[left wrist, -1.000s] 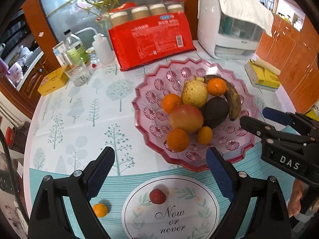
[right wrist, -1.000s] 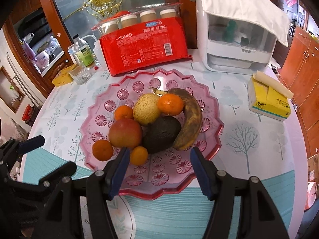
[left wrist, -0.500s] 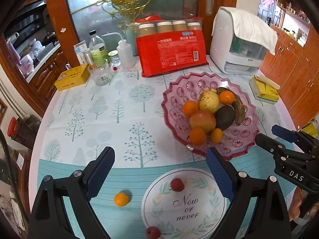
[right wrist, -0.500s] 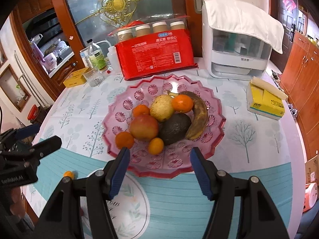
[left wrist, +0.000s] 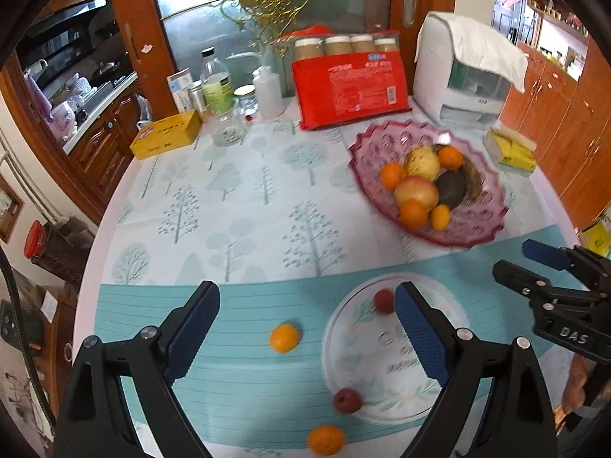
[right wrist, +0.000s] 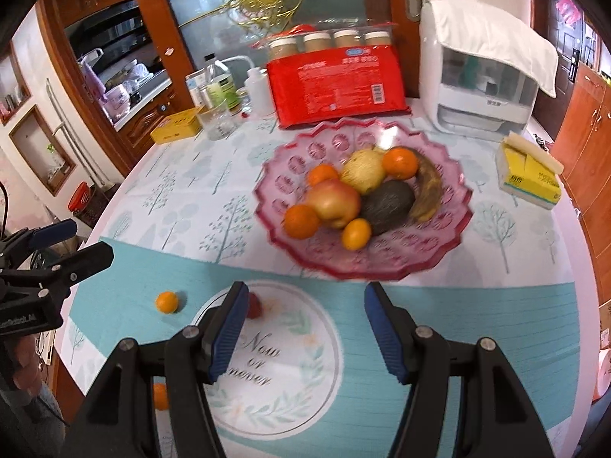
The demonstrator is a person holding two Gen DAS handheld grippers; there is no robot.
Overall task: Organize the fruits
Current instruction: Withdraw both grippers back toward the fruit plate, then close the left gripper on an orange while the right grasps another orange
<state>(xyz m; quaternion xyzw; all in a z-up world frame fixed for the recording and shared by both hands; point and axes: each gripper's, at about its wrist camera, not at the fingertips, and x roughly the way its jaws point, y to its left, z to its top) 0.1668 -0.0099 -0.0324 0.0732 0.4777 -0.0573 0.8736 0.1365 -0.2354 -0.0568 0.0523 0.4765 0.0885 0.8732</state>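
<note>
- Left wrist view: your left gripper (left wrist: 307, 324) hangs open and empty over the table's near edge, above a small orange citrus fruit (left wrist: 284, 337). Two red round fruits (left wrist: 383, 301) and another orange lie nearby.
- Right wrist view: your right gripper (right wrist: 301, 330) gapes, empty; the scalloped pink glass fruit dish (right wrist: 439, 252) sits mid-table.

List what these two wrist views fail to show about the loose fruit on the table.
- Right wrist view: small red fruit half hidden by the right claw finger.
- Right wrist view: orange fruit mostly hidden behind the claw body.
- Left wrist view: near orange fruit blurred; roundel print unreadable.
</note>
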